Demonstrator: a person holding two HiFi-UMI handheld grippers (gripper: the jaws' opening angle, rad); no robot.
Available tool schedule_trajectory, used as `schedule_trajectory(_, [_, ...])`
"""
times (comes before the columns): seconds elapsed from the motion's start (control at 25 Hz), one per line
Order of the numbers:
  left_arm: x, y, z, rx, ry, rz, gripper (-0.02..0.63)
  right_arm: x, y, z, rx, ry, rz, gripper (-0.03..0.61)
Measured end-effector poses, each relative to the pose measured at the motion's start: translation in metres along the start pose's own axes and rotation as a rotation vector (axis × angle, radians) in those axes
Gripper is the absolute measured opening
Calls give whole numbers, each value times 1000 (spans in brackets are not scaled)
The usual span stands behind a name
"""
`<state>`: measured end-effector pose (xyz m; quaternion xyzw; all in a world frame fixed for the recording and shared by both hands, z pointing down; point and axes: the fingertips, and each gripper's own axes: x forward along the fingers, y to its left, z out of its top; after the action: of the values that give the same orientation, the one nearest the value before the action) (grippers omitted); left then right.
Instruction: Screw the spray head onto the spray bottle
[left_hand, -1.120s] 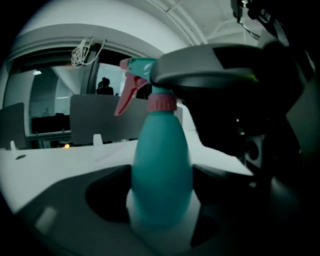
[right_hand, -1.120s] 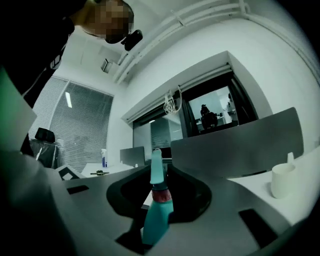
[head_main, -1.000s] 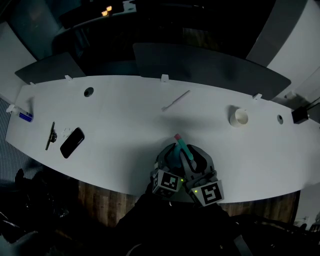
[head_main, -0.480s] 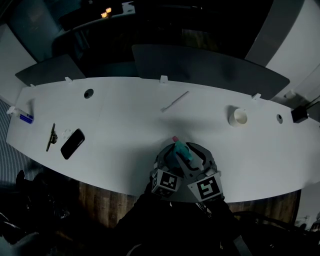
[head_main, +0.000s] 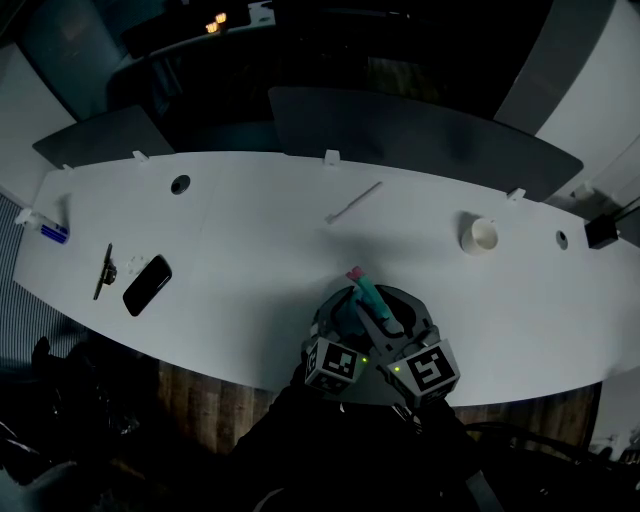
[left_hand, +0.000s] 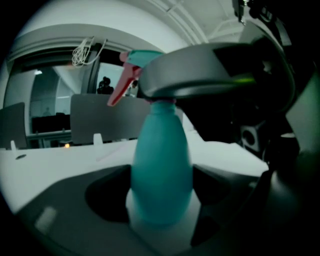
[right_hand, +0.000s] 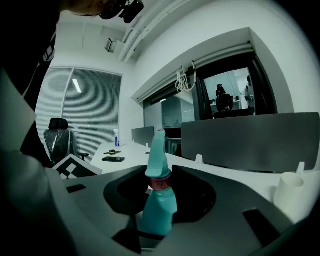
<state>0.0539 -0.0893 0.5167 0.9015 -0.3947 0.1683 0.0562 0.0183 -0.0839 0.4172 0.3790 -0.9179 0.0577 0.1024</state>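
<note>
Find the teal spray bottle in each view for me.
Head view: teal spray bottle low centre.
Left gripper view: bottle dead centre, large.
Right gripper view: bottle low centre.
Shared landmark: grey divider panel behind it.

Left gripper (left_hand: 161, 192) clamped (jaws wide apart).

Long white curved desk (head_main: 250, 220) is spanning the room, grey partition screens (head_main: 420, 135) standing behind it. Wood floor (head_main: 195, 392) is showing under the near edge. Slatted blinds (right_hand: 95, 110) are covering windows, black office chair (right_hand: 57, 132) sitting nearby. Light is looking dim.
</note>
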Motion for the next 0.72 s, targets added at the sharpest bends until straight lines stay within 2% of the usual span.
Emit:
schedule_trajectory(0.24, [0,-1,2,-1,-2,-4,379,-2,-5,-1,-36,-26,-45,147])
schedule_trajectory(0.44, [0,-1,-1,8,5,-7,379,-3,-6,-2,-38,-35,-23,147])
schedule_trajectory(0.6, [-1,0,1,-3,-1,-3,379,-4,-5,-2,20,-89,-5,147])
schedule_trajectory(0.72, [-2,-1,1,-1,-1,0,379,-7,-2,-5,19,-150,2,146])
